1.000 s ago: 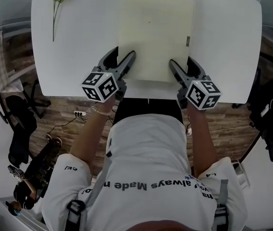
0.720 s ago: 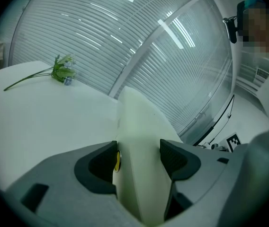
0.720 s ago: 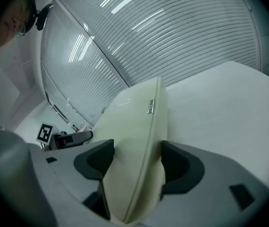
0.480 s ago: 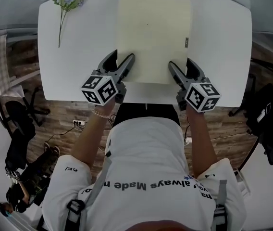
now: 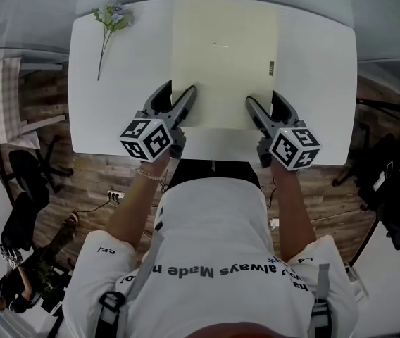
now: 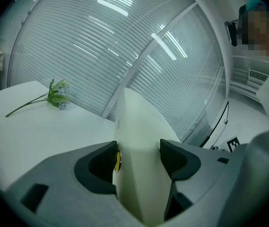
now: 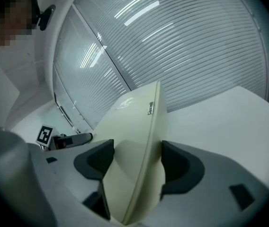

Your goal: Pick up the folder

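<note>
A pale cream folder (image 5: 225, 55) is held flat above the white table (image 5: 320, 83), with a small dark tab (image 5: 271, 66) near its right edge. My left gripper (image 5: 177, 98) is shut on the folder's near left corner. My right gripper (image 5: 265, 104) is shut on the near right corner. In the left gripper view the folder (image 6: 137, 126) runs edge-on between the jaws of the left gripper (image 6: 139, 157). In the right gripper view the folder (image 7: 134, 122) sits tilted in the right gripper (image 7: 137, 160), both pads pressed against it.
A flower sprig (image 5: 108, 23) lies at the table's far left corner, and shows as a flower sprig (image 6: 49, 96) in the left gripper view. Dark office chairs (image 5: 24, 189) stand on the wooden floor at left, more dark furniture (image 5: 397, 203) at right. Slatted blinds (image 6: 125, 41) stand behind the table.
The table has shrunk and drawn away in the head view while the folder and grippers keep their size: the folder has risen off the table in both grippers.
</note>
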The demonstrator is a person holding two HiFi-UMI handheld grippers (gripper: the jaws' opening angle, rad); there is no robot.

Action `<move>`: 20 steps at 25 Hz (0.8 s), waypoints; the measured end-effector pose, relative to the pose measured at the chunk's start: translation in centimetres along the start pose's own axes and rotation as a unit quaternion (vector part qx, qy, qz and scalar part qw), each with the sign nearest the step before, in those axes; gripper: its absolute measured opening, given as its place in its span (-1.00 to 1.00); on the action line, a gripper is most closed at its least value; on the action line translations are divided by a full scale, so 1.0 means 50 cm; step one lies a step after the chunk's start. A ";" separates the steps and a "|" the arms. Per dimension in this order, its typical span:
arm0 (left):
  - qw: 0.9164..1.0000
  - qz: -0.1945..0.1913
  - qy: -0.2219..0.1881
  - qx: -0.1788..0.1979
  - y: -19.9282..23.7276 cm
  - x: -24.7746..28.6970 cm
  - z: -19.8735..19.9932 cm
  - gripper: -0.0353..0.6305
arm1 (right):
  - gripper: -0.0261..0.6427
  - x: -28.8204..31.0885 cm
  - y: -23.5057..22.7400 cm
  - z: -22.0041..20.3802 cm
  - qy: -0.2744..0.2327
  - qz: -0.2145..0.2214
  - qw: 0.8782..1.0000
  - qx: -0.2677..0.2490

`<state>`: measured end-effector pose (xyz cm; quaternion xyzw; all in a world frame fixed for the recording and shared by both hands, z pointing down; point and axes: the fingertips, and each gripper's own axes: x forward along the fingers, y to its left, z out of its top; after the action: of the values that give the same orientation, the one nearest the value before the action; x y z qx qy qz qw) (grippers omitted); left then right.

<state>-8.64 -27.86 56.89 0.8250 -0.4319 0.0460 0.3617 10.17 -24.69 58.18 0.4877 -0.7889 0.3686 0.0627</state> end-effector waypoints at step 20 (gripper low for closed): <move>0.994 -0.012 -0.101 0.029 -0.151 -0.122 0.156 -0.04 | -0.01 -0.136 0.130 0.161 -0.091 0.023 0.994 -0.050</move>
<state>-8.65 -25.94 44.58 0.8407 -0.4544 -0.0297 0.2929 10.48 -23.30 45.90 0.4971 -0.8198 0.2843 0.0060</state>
